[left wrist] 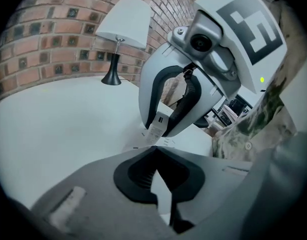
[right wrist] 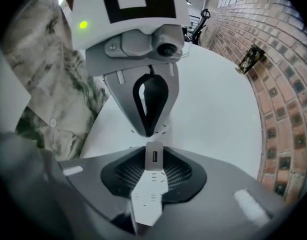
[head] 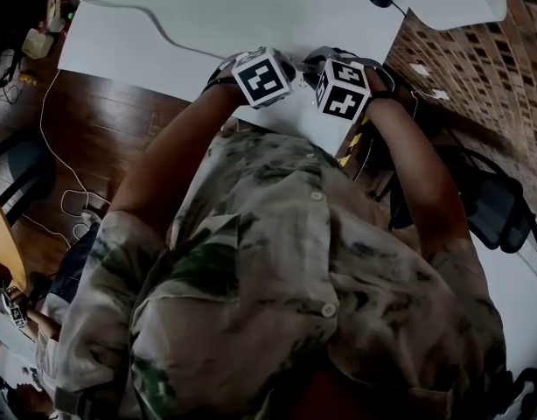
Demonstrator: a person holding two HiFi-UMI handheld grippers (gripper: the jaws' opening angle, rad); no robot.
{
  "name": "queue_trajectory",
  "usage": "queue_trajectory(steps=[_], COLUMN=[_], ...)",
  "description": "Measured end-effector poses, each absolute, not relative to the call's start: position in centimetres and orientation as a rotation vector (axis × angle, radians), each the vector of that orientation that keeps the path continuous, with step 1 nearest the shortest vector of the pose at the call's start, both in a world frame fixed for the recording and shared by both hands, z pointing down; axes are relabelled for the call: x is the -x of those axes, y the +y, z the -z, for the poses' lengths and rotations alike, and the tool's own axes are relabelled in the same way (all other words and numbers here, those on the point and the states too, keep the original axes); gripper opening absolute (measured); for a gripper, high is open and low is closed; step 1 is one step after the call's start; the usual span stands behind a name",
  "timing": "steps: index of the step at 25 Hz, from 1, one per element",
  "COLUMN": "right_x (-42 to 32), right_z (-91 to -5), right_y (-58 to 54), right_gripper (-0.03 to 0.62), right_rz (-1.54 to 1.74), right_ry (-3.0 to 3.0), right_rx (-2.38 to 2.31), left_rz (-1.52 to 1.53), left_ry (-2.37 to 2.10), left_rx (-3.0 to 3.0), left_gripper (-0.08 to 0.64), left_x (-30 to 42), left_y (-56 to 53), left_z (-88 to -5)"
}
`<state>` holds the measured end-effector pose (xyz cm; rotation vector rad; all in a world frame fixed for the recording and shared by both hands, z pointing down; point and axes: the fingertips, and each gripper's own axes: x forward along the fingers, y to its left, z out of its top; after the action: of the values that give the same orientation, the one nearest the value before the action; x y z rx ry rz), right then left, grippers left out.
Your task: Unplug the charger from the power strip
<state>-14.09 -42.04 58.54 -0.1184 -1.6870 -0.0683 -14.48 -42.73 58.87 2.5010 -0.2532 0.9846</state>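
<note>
Charger (right wrist: 154, 164): stands upright on the strip at the near edge of the table, between the two pairs of tongs. It looks seated in its socket, so the pull seems not yet made.
Table (head: 277, 7): white and mostly bare, set against a brick wall. The person leans over its near edge, likely to bring both hands right above the work.
Lamp (left wrist: 124, 21): at the far end by the wall, well apart from the work.
Right tongs (left wrist: 161, 129): clenched on the charger, one jaw on each side face and tips pointing down. A hold on the body rather than the top should let it be drawn straight out of the socket.
Left tongs (right wrist: 147, 132): closed with nothing between the jaws, tips down on the strip just beside the charger. This is probably meant to pin the strip so it does not rise with the plug.
Strip (right wrist: 147, 199): white, lying flat on the table under both pairs of tongs, with small slot marks showing around the left tips.
Port (right wrist: 154, 156): a single USB opening on the charger's side; no cable is in it.
</note>
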Motion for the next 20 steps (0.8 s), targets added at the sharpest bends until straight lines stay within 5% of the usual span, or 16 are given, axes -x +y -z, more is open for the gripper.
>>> queue_trajectory(steps=[20], right_x=[16.2], right_z=[-42.1], right_y=[-45.8], right_gripper=[0.104], right_rz=[0.081], right_ry=[-1.930], right_rx=[-0.242], left_rz=[-1.050], left_ry=[-0.216], left_rx=[-2.415], left_gripper=[0.002], left_x=[15.5], left_y=[-42.6], left_z=[-59.8])
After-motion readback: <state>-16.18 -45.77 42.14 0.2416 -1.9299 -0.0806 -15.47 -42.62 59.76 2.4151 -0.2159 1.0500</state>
